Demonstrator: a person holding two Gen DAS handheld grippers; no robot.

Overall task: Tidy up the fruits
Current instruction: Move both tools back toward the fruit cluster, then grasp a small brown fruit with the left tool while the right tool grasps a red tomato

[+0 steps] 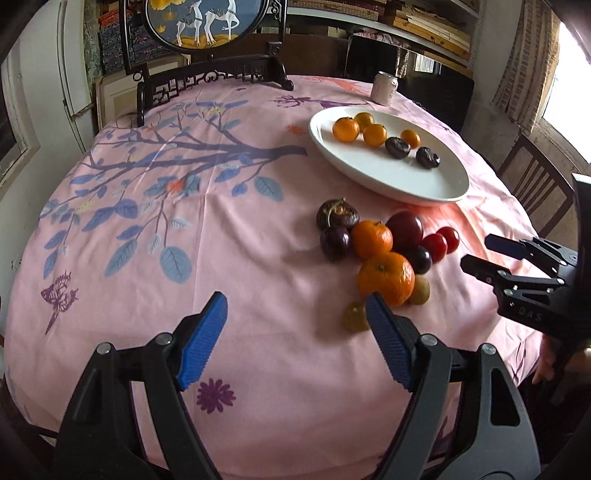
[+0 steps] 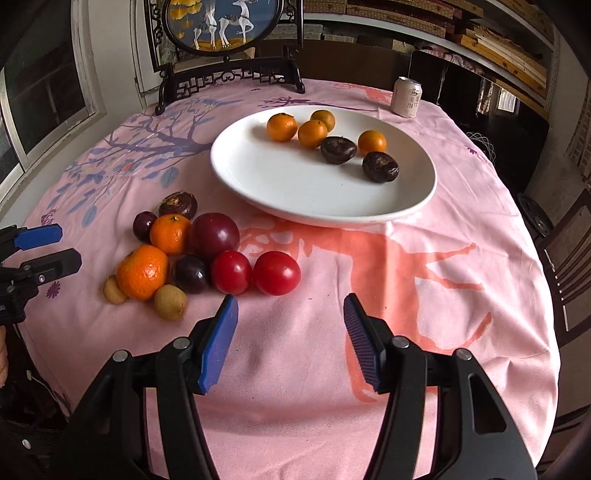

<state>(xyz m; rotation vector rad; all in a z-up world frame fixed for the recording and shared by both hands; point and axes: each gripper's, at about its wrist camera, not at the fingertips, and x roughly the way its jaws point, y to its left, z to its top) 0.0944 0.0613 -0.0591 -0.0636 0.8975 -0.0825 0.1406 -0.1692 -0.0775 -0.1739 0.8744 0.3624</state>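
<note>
Fruit pile (image 2: 192,254) sits loose on the pink cloth of the counter (image 2: 424,350), just in front of the white plate (image 2: 258,192). Pile has two mandarins, plums, two red fruits, small brownish ones and a dark wrinkled fruit, all touching or nearly so. Plate already holds four small oranges (image 2: 312,133) and two dark fruits (image 2: 380,167), with the near half of the plate bare. So roughly half is sorted, I'd judge.

Key relation: from the left gripper (image 1: 295,314) the pile lies ahead and to its right, with the big mandarin (image 1: 386,278) right at its right fingertip; contact can't be confirmed. From the right gripper (image 2: 290,308) the pile lies ahead and to its left, the two red fruits (image 2: 277,272) closest, just beyond the left fingertip. Neither fruit is centred between jaws. The left gripper looks nearer to a grab, with a sideways shift needed.

Both grippers have jaws spread apart with nothing between them, the left wider.

Hard to make out: the small yellowish fruit (image 1: 355,315) is partly behind the left gripper's fingertip. Fruits at the back of the pile overlap, so the count is uncertain. A can (image 2: 406,96) and a framed screen (image 2: 221,26) stand at the far edge, well apart.
</note>
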